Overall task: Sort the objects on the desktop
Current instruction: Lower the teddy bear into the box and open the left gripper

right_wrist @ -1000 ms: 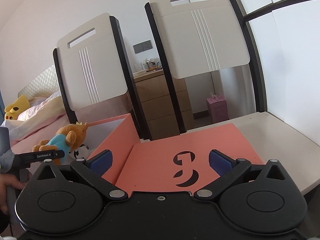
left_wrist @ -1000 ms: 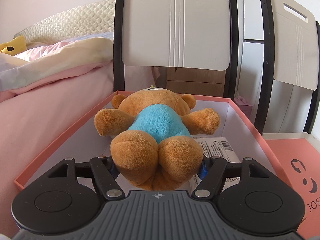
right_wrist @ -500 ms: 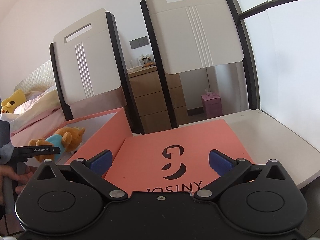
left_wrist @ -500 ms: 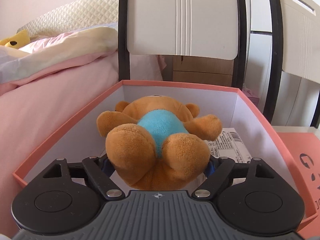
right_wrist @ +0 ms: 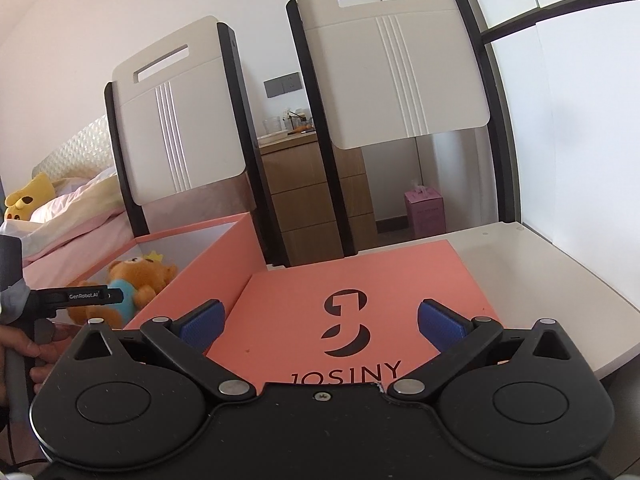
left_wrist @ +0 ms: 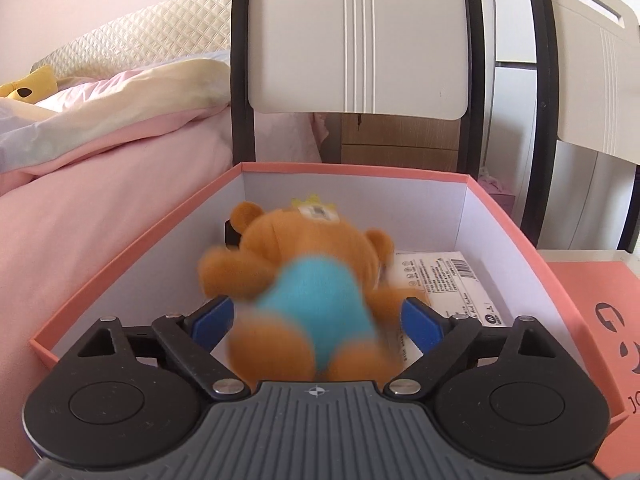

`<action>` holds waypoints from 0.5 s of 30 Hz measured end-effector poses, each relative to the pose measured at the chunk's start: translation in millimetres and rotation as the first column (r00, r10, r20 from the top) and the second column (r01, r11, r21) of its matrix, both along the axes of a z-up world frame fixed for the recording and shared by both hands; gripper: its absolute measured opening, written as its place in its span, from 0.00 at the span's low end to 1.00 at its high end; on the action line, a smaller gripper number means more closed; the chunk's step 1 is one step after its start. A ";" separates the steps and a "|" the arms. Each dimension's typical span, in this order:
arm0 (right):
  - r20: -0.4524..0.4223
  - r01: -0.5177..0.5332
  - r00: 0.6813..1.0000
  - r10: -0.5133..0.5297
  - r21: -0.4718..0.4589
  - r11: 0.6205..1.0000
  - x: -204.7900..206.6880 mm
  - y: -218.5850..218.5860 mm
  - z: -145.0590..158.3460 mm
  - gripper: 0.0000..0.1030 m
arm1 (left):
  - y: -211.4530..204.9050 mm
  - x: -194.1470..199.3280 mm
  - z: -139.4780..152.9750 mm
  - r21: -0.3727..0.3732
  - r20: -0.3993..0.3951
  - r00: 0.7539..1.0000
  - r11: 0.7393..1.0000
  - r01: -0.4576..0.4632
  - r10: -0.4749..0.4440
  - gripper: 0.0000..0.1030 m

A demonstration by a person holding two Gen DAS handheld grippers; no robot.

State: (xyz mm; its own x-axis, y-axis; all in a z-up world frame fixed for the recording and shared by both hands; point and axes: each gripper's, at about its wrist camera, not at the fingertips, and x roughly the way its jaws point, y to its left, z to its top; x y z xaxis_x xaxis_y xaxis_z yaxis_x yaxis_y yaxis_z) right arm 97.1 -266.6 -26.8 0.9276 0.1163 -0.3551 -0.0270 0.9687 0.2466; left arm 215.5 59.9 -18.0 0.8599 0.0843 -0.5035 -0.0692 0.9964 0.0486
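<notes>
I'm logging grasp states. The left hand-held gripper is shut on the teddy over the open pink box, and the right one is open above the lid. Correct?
Not quite. The left wrist view shows the left hand-held gripper open, its pads clear of the blurred teddy in the box. The right hand-held gripper is open above the lid.

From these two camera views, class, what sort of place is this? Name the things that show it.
Most likely a bedroom at home: a bed with pink bedding sits beside the table, a wooden chest of drawers stands behind the chairs, and a yellow plush toy lies on the bed.
</notes>
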 end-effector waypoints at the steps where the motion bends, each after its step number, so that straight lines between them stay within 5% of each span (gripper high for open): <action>1: 0.002 -0.009 1.000 0.009 0.001 1.000 -0.4 0.1 0.0 0.99 | -0.9 -0.5 -0.1 0.001 0.000 1.000 1.000 0.000 0.000 0.92; 15: 0.012 -0.013 1.000 0.013 -0.012 1.000 -3.2 0.4 0.8 0.99 | 1.7 -12.1 8.5 -0.010 0.048 0.999 1.000 -0.024 0.024 0.94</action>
